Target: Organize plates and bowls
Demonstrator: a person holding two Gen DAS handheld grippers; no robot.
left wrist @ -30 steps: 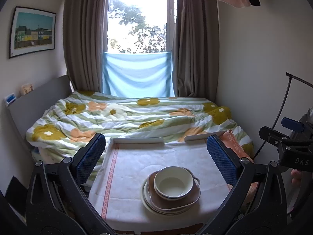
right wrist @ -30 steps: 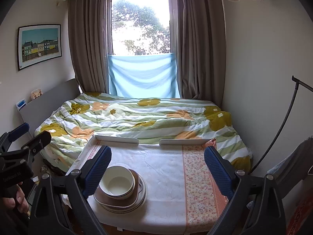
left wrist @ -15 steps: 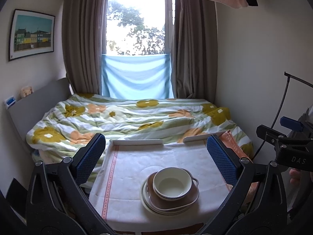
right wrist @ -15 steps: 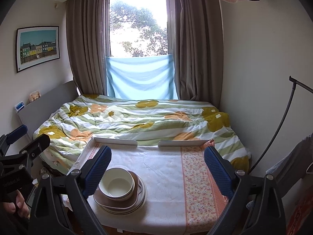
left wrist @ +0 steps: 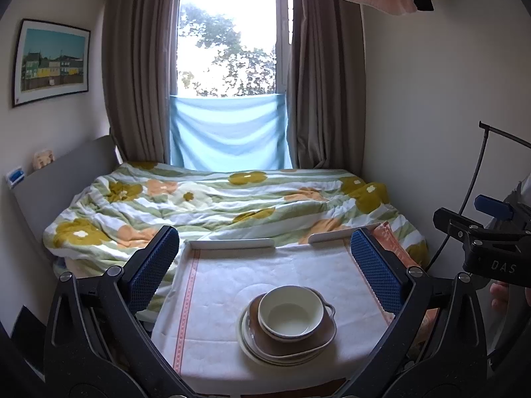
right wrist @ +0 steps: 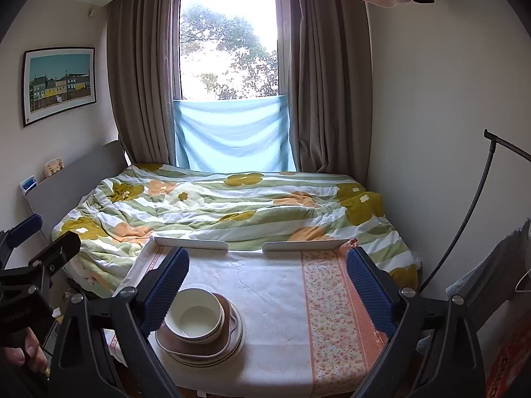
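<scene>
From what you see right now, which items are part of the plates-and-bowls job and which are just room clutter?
Job items:
- cream bowl on top of the stack
- brown dish under it
- cream plates at the bottom
- table carrying them

Just lying about:
- floral duvet
- blue cloth over the window
- framed picture

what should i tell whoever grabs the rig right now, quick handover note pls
Left gripper: open, holding nothing, raised short of the stack.
Right gripper: open, holding nothing, its left finger beside the bowl.
Dishes: cream bowl sits in a brown dish on pale plates, one stack on the clothed table at the foot of the bed.
Done: everything visible is stacked.
Left: unclear from here; no other dishes show.
</scene>
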